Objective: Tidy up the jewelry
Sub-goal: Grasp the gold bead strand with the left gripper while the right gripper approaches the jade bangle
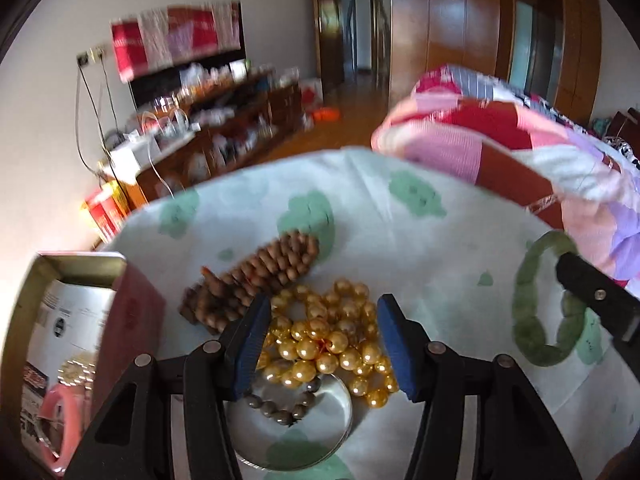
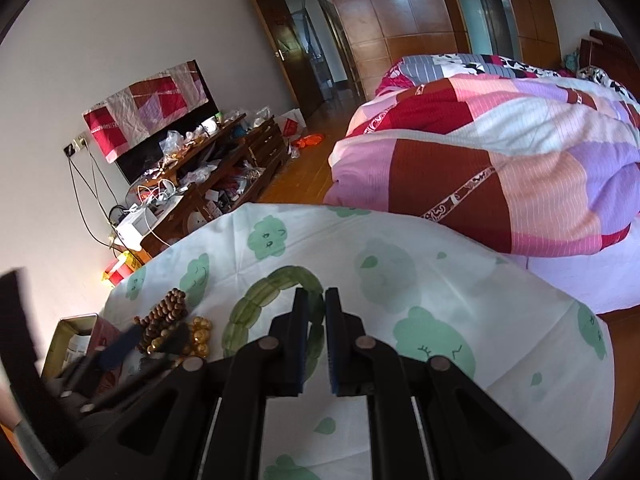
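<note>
Hovering over the gold bead string [image 1: 328, 340], the left gripper [image 1: 322, 346] has its jaws spread wide, one blue pad [image 1: 250, 344] on each side of the pile. Brown wooden beads [image 1: 256, 276] lie just beyond, touching the gold ones. A tin box [image 1: 76, 268] stands open to the left. A round mirror [image 1: 320, 424] lies below, dark beads [image 1: 280, 404] on it. The right gripper [image 2: 316, 344] has its jaws narrowed around the green bangle [image 2: 256, 304], which rests on the cloud-print cloth [image 2: 440, 300]; whether the pads actually touch it, cannot tell.
</note>
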Motion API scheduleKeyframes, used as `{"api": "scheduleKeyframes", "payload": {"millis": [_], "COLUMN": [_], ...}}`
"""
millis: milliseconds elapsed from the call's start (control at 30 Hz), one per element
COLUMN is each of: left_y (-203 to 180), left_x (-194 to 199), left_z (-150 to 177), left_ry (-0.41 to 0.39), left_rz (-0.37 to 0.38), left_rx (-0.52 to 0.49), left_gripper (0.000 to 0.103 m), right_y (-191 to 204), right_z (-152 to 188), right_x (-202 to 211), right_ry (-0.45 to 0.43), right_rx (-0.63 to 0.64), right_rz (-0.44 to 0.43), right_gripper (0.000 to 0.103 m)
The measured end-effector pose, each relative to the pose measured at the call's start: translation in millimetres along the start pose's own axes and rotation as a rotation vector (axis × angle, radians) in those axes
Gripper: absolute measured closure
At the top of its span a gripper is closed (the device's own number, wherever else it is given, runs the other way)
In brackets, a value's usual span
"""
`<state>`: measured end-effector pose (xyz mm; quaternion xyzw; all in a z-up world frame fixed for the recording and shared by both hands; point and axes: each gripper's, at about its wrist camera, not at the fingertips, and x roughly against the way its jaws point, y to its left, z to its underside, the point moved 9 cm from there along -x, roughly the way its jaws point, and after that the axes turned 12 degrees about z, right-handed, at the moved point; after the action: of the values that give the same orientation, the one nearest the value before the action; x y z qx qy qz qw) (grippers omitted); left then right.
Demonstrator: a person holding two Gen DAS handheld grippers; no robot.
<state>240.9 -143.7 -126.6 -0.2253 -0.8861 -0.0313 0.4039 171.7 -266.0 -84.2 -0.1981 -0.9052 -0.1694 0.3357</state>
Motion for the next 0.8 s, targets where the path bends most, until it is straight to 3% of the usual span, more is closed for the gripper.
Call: {"api": "scheduleKeyframes", "payload": {"millis": [67,100,167,300,500,800], "left_y": [2.2,2.1,-3.0,-4.0,-16.7,-19.5], "left_x": [-6.4,-5.5,-3.2,5.9,69.9,113.8], "left_z": [4.3,4.3,5.7,3.0,-5.9,16.9], "left_ry": [0.043,0.041,0.039,0.0,-0.288,-0.337], "left_rz": [0.022,0.029,0.072,0.12,0.191,0.187], "left_rx": [0.022,0.027,0.032,0.051,-0.001,0.011], "left_gripper": [0.051,0.062,0.072,0.077,0.079,0.079], "right_y": [-1.6,-2.0,-2.9,-3.5,-6.2,2.8], "right_z": [-0.3,0.5,2.2,2.4,-0.9,-5.5], "right_x": [-1.0,-1.5,-1.7,-1.1,1.2,8.0], "right_ry": [0.005,0.01,0.018,0.014,-0.009,-0.05], "right_rx": [-0.005,-0.01,-0.02,-0.022,-0.031,-0.015], "right_rz": [-0.004,-0.007,-0.015,-0.013,-0.011,-0.059], "right_gripper": [0.092,0.092,0.092,0.092,0.092,0.092]}}
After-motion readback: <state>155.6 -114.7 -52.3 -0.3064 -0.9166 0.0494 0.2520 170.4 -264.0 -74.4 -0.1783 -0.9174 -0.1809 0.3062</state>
